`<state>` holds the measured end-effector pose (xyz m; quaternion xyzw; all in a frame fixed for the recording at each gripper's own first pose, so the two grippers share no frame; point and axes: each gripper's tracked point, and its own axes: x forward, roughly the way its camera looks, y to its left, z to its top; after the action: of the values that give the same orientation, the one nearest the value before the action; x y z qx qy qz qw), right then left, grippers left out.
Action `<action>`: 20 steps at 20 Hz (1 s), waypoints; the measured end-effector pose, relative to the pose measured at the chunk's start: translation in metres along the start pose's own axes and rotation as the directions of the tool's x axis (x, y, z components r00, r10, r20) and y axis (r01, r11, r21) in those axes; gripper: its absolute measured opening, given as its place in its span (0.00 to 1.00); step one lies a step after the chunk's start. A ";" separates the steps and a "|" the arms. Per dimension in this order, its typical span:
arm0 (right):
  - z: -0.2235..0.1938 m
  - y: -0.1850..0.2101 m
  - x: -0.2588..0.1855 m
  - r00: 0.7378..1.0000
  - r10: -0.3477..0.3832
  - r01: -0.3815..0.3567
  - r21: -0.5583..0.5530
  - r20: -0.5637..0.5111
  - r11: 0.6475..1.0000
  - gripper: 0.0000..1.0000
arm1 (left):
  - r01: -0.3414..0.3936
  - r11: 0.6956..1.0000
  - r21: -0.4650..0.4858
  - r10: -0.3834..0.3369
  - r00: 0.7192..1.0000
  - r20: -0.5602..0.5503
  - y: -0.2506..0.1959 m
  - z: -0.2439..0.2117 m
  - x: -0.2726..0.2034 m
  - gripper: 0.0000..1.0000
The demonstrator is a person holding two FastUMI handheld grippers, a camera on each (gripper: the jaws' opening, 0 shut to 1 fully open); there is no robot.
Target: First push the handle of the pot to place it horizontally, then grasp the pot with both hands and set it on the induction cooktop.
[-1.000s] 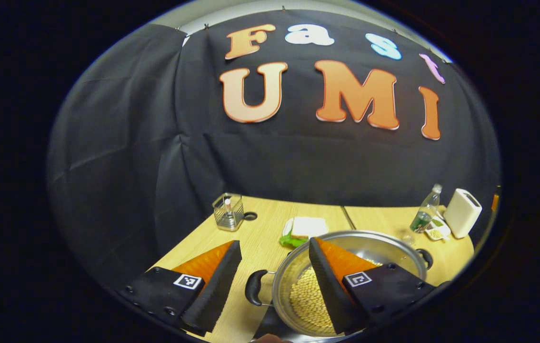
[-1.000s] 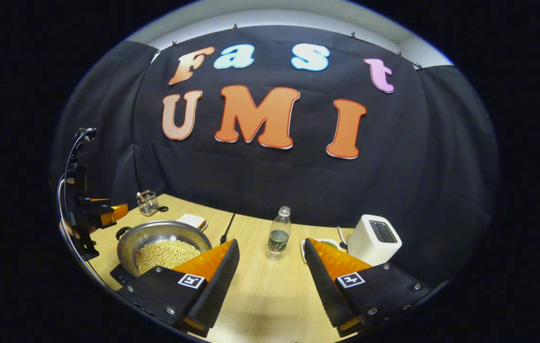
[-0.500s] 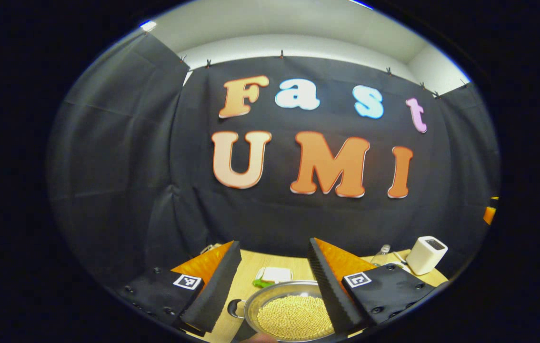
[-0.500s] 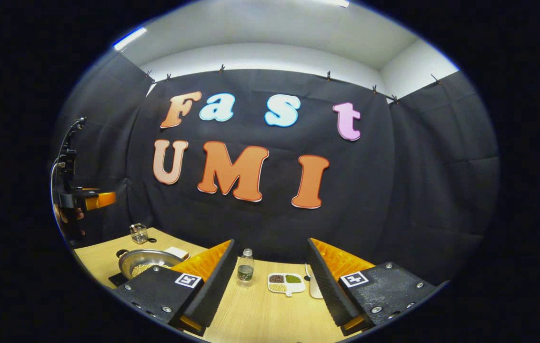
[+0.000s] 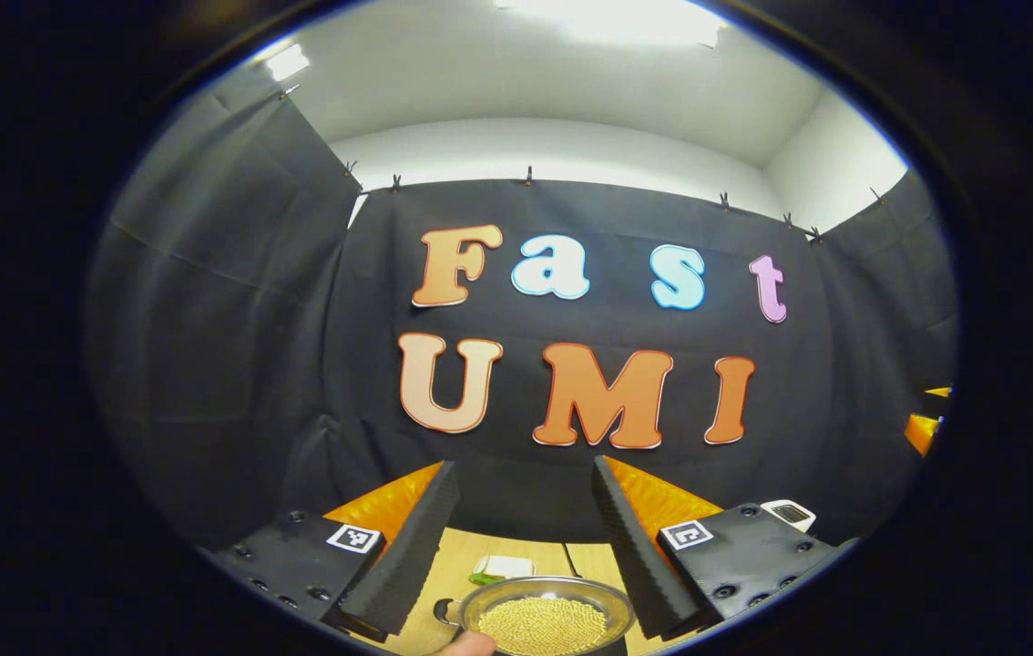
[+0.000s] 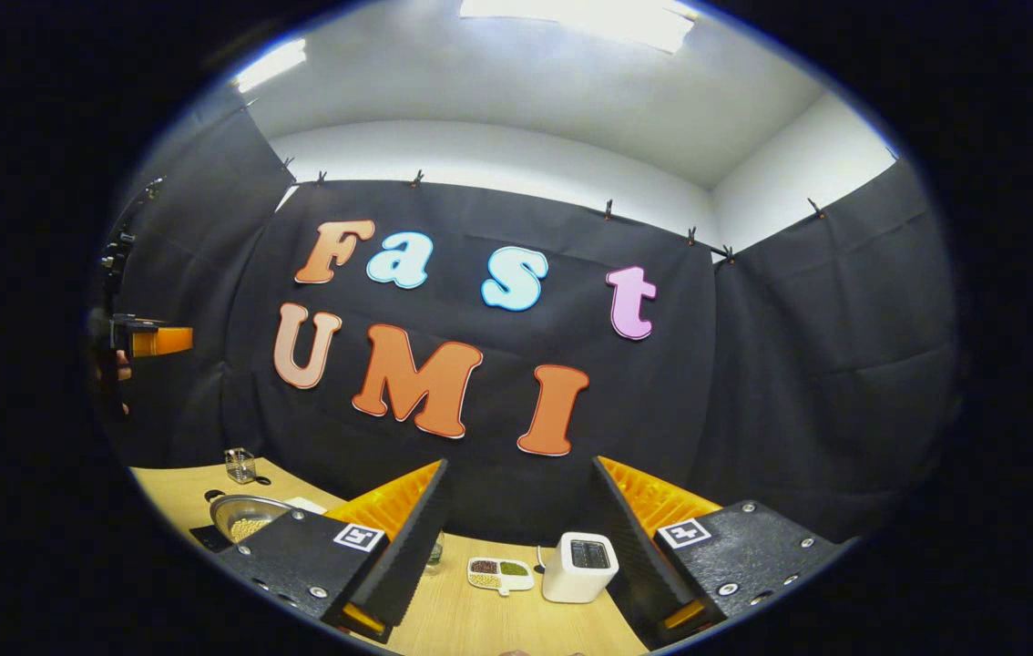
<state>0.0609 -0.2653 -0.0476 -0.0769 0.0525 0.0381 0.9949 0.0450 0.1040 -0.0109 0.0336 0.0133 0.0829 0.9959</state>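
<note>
Pot (image 5: 546, 620) w/ beans at 6 o'clock below left gripper (image 5: 521, 533), fingers spread, empty; handle (image 5: 445, 610) at pot's 9. Right gripper (image 6: 516, 528) spread too, pot (image 6: 248, 517) off at its 9, farther; left nearer.

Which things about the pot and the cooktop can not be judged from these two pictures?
- Induction cooktop, left gripper view: hidden under the pot, cut by the lower edge.
- Pot in the right gripper view: too small, partly behind the right gripper; its handles cannot be judged.
- Right pot handle, left gripper view: behind a finger of the left gripper.
- Divided dish: contents too small to name.
</note>
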 end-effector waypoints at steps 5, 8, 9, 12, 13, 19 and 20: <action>0.024 -0.012 -0.004 0.998 -0.025 0.022 0.040 0.054 0.999 0.94 | 0.000 1.000 0.007 -0.001 0.998 0.058 0.001 0.022 -0.012 0.98; 0.037 -0.002 -0.010 0.997 -0.002 -0.002 0.060 0.077 0.998 0.94 | 0.040 0.999 -0.010 -0.039 0.997 0.068 -0.010 0.033 -0.022 0.99; 0.039 0.007 -0.011 0.996 0.015 -0.020 0.061 0.084 0.998 0.94 | 0.059 0.998 -0.022 -0.058 0.996 0.063 -0.017 0.033 -0.025 0.98; 0.039 0.018 -0.011 0.996 0.019 -0.022 0.037 0.091 0.999 0.94 | 0.107 0.994 -0.033 -0.105 0.993 0.056 -0.029 0.034 -0.033 0.99; 0.041 0.018 -0.011 0.996 0.015 -0.018 0.028 0.093 0.999 0.94 | 0.101 0.995 -0.026 -0.099 0.993 0.067 -0.026 0.040 -0.032 0.98; 0.058 0.014 -0.014 0.992 -0.011 0.007 0.029 0.122 1.000 0.94 | 0.072 0.997 0.001 -0.072 0.988 0.140 -0.019 0.061 -0.040 0.96; 0.058 0.017 -0.013 0.992 -0.008 0.004 0.032 0.125 0.999 0.94 | 0.070 0.998 -0.001 -0.069 0.988 0.140 -0.017 0.061 -0.042 0.98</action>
<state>0.0522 -0.2406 0.0082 -0.0588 -0.0097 0.0392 0.9975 0.0081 0.0767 0.0495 0.0359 -0.0559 0.0455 0.9968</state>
